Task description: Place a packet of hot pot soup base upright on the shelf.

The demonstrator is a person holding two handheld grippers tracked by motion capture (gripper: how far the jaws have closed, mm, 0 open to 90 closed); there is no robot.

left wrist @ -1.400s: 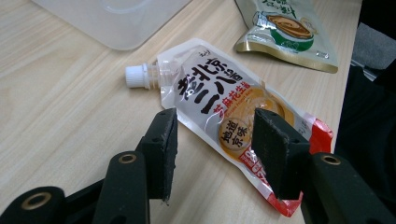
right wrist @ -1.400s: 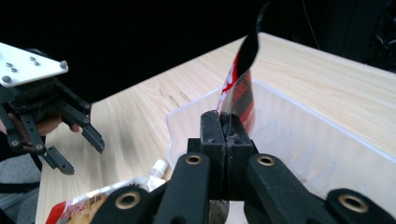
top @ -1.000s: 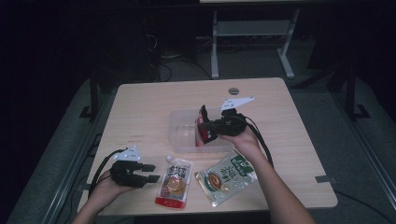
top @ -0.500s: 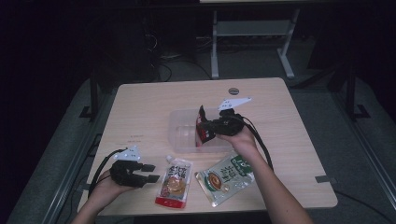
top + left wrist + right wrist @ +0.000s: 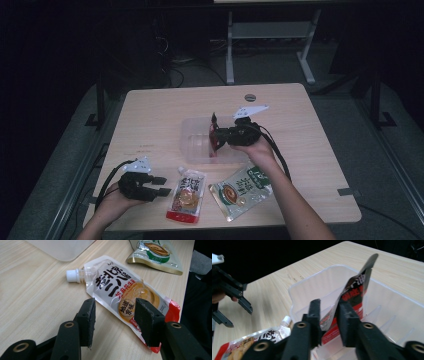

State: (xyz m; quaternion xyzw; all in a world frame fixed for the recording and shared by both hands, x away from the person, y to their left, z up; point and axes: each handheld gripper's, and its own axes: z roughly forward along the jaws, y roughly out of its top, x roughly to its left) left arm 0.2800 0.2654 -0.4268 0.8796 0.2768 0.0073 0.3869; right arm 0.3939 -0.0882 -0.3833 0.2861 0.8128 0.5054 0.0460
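On the table [image 5: 150, 107] we see a clear plastic tub [image 5: 192, 132] near the middle, and over it our right gripper [image 5: 329, 312] has just been opening its jaws, so they now stand a little apart with a red and black packet [image 5: 355, 290] upright between them, leaning on one pad inside the tub. Toward the near edge lie a green soup pouch [image 5: 242, 190] and a spouted sauce pouch [image 5: 120, 287]. Near the near left corner our left gripper [image 5: 113, 317] holds its jaws spread, empty, just beside the sauce pouch.
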